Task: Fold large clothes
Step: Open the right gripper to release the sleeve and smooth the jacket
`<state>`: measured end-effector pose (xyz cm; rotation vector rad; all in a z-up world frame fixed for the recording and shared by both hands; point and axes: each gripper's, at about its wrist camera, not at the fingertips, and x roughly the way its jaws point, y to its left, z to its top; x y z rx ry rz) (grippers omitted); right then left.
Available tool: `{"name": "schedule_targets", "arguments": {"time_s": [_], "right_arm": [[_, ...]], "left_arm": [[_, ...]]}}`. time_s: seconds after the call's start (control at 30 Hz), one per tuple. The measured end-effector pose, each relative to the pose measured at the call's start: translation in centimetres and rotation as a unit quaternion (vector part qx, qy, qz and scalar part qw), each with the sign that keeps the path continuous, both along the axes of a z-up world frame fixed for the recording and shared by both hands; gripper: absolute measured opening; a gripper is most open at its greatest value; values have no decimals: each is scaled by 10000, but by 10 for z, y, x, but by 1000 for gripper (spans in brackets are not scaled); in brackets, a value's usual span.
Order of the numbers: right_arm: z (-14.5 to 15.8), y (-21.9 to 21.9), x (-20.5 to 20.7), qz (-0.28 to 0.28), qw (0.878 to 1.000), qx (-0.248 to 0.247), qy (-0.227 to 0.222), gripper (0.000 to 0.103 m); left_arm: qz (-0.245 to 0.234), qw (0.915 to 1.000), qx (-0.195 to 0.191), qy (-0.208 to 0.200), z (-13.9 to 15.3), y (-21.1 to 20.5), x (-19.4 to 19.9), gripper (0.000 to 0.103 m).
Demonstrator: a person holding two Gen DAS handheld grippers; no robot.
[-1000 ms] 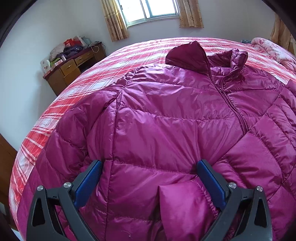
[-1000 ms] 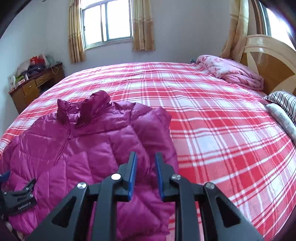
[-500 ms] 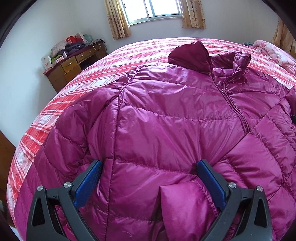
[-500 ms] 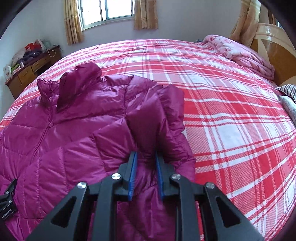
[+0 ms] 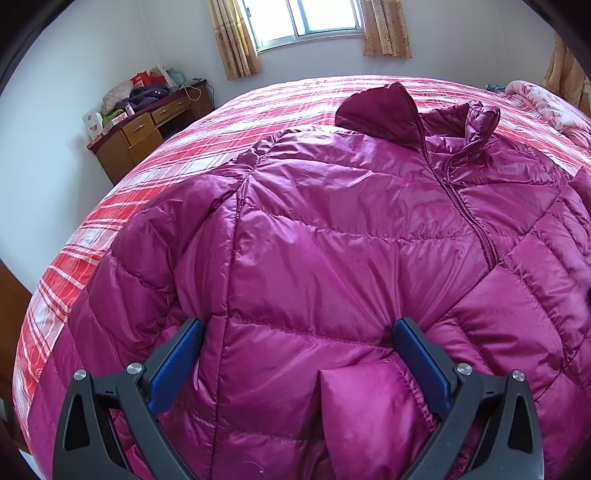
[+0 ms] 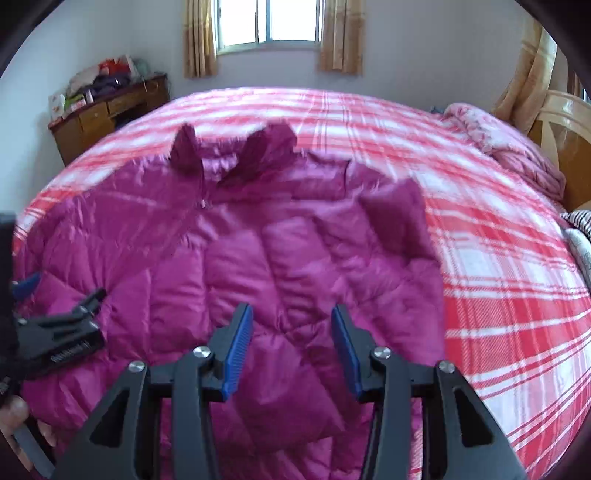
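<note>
lying zipped on bed — magenta jacket

Daylight is pouring through the curtained window, pale walls are glowing, and a cluttered wooden dresser is standing beside the plaid-covered bed.

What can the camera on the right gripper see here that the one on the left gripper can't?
Only the right wrist view shows the wooden headboard, a striped pillow and the left gripper from outside, resting on the jacket. Only the left wrist view shows the jacket's near sleeve draped toward the bed's edge. Both show the magenta puffer jacket on the red plaid bed, the cluttered desk, the window and the pink quilt.
</note>
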<state>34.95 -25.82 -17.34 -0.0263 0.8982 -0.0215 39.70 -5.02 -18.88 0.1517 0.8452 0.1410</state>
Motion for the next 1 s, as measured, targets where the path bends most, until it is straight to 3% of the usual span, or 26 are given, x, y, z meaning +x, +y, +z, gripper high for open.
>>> {"name": "schedule_targets", "arguments": {"time_s": [0.17, 0.37, 0.53, 0.77, 0.9, 1.0], "right_arm": [[-3, 5, -1, -47, 9998, -153, 85, 48], [22, 29, -25, 185, 9989, 204, -369, 48], [-16, 46, -16, 285, 9993, 183, -127, 48], [-20, 54, -14, 293, 9994, -55, -183, 49], [-18, 49, -21, 286, 9993, 73, -223, 50], [-18, 50, -22, 283, 9993, 62, -233, 50]], "left_arm": [[-1, 10000, -4, 1, 0, 0, 0, 102], [-2, 10000, 4, -5, 1, 0, -1, 102], [-5, 10000, -18, -7, 1, 1, -2, 102], [-59, 10000, -44, 32, 3, 3, -3, 102], [-94, 9999, -9, 72, 17, 21, -18, 102], [-54, 9996, 37, -262, 42, 51, -43, 102]]}}
